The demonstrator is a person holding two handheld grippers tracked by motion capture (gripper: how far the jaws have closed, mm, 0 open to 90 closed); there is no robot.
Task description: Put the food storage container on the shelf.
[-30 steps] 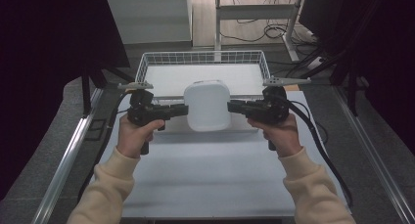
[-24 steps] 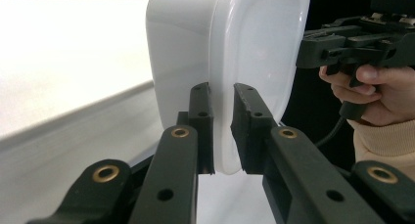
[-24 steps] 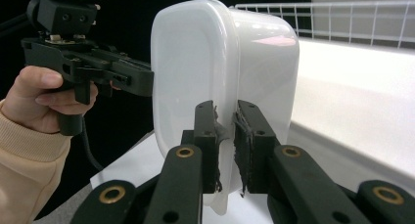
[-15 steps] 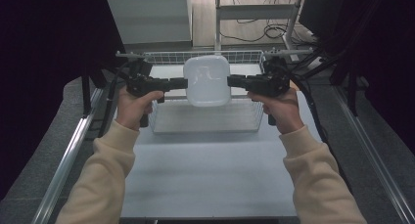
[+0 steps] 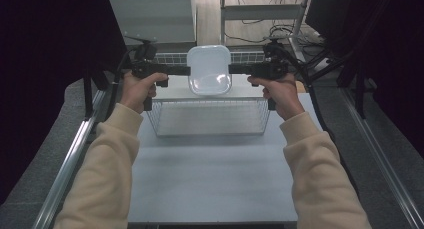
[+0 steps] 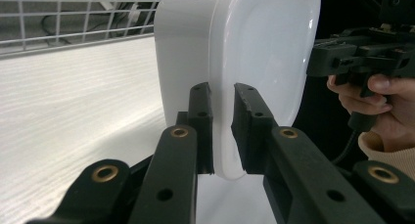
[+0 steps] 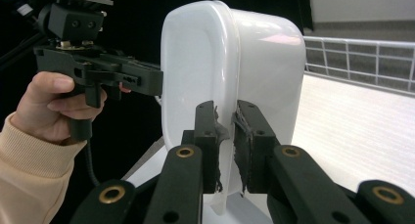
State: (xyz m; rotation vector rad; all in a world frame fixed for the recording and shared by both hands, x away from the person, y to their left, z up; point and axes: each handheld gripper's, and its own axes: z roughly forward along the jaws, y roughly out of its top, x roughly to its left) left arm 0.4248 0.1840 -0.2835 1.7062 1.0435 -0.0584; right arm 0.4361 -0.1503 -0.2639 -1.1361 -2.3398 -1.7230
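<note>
A white plastic tub hangs in the air above the wire basket, tipped on its side with its opening toward the person. My left gripper is shut on the tub's left rim, and my right gripper is shut on its right rim. In the left gripper view the black jaws pinch the tub's rim, with the other hand and gripper beyond it. The right gripper view has the jaws clamped on the tub's rim likewise, the other gripper at the left.
The wire basket stands on the white table, with its far rim behind the tub. Metal rails run along both sides of the table. Cables lie on the floor behind.
Both grippers have carried the tub away from the person and upward, over the basket. The tub has tipped so that its opening faces the camera.
</note>
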